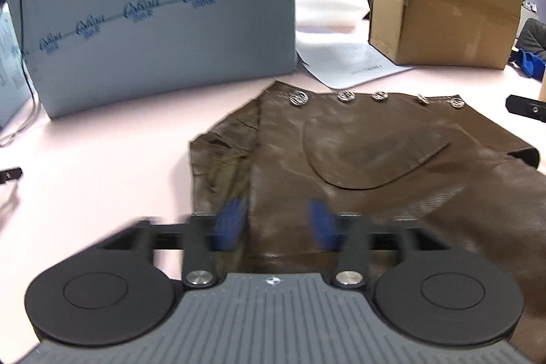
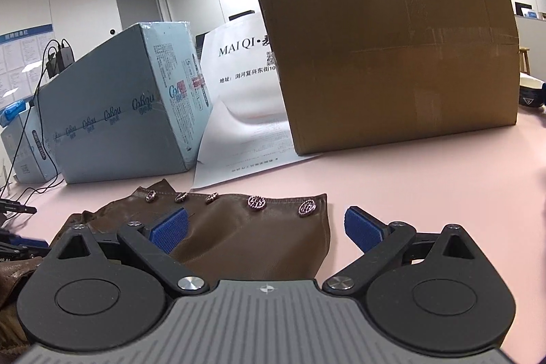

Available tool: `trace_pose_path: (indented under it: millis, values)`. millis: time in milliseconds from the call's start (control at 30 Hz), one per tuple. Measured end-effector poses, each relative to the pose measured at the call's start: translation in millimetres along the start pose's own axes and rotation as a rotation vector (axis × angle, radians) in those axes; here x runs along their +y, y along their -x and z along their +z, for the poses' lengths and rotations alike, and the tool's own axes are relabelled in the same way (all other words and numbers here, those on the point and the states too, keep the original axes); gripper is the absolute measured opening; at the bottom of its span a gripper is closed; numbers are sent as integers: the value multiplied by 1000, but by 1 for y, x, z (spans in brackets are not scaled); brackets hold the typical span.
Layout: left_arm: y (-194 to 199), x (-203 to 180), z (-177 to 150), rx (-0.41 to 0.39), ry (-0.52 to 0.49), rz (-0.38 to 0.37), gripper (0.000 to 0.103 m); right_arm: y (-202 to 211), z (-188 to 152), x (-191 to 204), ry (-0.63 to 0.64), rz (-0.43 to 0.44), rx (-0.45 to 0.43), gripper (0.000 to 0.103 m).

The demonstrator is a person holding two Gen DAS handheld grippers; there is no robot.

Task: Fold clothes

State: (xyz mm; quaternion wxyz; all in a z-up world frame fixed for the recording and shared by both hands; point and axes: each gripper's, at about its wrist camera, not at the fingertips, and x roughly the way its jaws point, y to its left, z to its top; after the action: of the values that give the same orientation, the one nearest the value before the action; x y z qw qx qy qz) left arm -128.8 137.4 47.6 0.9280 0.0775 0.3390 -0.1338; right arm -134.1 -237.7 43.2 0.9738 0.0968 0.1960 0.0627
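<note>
While brown garment (image 1: 358,159) is lying at twelve o'clock, button row running crosswise, left gripper (image 1: 276,224) is hovering nearer, released; right gripper (image 2: 266,227) gaping, empty, straddling corner.

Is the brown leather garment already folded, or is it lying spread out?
Partly folded. The brown leather garment lies flat on the pink table, doubled over itself, its buttons along the far edge. Whether the fold is finished, I cannot tell.

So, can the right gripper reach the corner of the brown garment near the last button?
Probably yes: the right gripper is open, the garment corner lies between its fingers, and nothing blocks it.
</note>
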Motion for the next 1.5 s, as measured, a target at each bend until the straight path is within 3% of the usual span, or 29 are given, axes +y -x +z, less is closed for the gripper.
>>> trace_pose_path:
  millis: [167,300,500,567,600,767,833,933,1167,1500]
  values:
    - [-8,-2,-8,30,-31,-84,73,-5,-2,0,0,6,25,99]
    - [-19,5,-8,57,21,-115,81,-8,-4,2,7,6,40,99]
    - [-27,14,-10,83,76,-165,81,-11,-5,1,2,1,51,99]
    - [-25,10,-11,77,61,-173,69,-12,-6,1,2,-2,58,99]
    - [-24,8,-11,73,56,-185,57,-12,-6,2,2,-3,61,99]
    - [-21,-1,-10,54,31,-207,36,-14,-6,1,3,-7,67,99]
    - [-19,-2,-11,46,37,-193,23,-15,-6,1,2,-6,70,99]
    - [-14,-8,-9,34,30,-153,15,-15,-7,0,4,-9,71,99]
    - [16,-8,2,-39,24,-19,12,-12,-5,-1,15,-20,44,99]
    - [122,57,6,-241,103,268,12,-10,-4,0,32,-47,26,99]
